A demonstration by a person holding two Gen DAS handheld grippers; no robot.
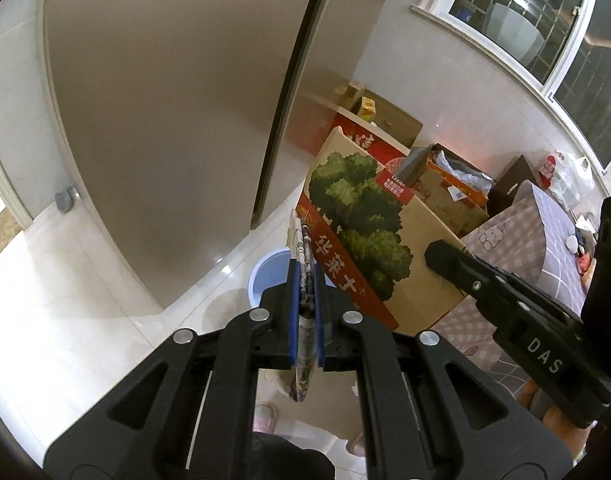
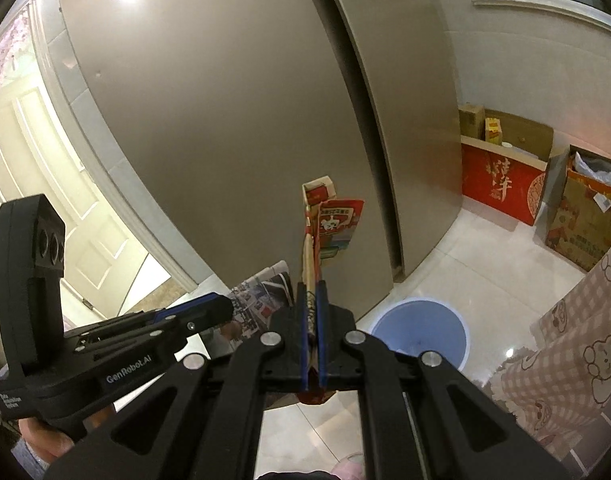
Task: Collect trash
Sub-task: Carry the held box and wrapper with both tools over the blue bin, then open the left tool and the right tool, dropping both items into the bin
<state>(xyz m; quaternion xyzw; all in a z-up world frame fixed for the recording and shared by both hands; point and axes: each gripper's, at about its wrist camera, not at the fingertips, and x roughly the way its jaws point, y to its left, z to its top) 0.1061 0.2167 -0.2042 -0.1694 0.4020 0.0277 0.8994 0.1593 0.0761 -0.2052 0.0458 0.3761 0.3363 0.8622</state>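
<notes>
My left gripper [image 1: 305,276] is shut on a folded newspaper [image 1: 303,344], seen edge-on between the blue pads; it also shows in the right wrist view [image 2: 261,300]. My right gripper [image 2: 313,292] is shut on a flattened red and white carton [image 2: 333,224] that sticks up past the fingertips. A light blue bin [image 2: 421,332] stands on the floor below and to the right of the right gripper; in the left wrist view the bin [image 1: 269,276] lies just behind the left fingertips. The right gripper also shows in the left wrist view [image 1: 437,258], and the left one in the right wrist view [image 2: 221,308].
A tall grey fridge [image 2: 225,120] fills the background. Cardboard boxes [image 1: 369,236] stand beside it, with a red box [image 2: 501,184] and an orange box [image 2: 581,224]. A table with a checked pink cloth [image 2: 577,344] is at the right. The floor is white tile [image 1: 65,300].
</notes>
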